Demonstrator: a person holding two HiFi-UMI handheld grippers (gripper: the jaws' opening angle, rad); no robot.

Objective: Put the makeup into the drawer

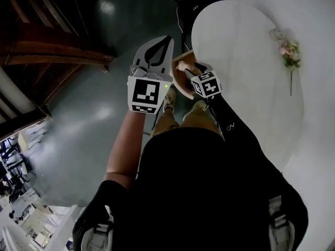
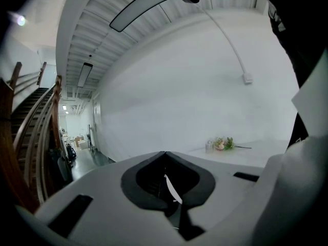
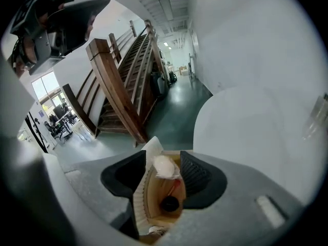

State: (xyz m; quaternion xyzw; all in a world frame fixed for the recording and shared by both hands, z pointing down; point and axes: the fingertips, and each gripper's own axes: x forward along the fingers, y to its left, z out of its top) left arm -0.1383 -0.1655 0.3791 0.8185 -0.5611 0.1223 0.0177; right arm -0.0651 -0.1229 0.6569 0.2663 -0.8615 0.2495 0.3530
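Down in the open drawer, between the spread jaws of the right gripper: the makeup, a pale glossy lump close against the ribbed pad on that view's right, impossible to say whether touching it or just beside it. Lower on the drawer's wooden floor, a dark round thing and a thin red stick, both too small to name further. Right jaws wide apart, released, pressing on nothing, pointing steeply down into the drawer. From the head view, only a curved wooden edge of the drawer jutting from the rim of the white rounded surface, the rest covered by the right gripper and its marker cube; no telling the makeup apart there. Left gripper up in the air beside the drawer, apart from it, jaws clenched tip to tip with nothing between them; 1 bright sliver in the dark hollow behind the tips, not identifiable. Beneath it, dark green floor. Far across the surface, flowers beside a small glass jar. Beyond, a wooden staircase. Lower half of the head view filled by the person's black top, right arm in a black sleeve.
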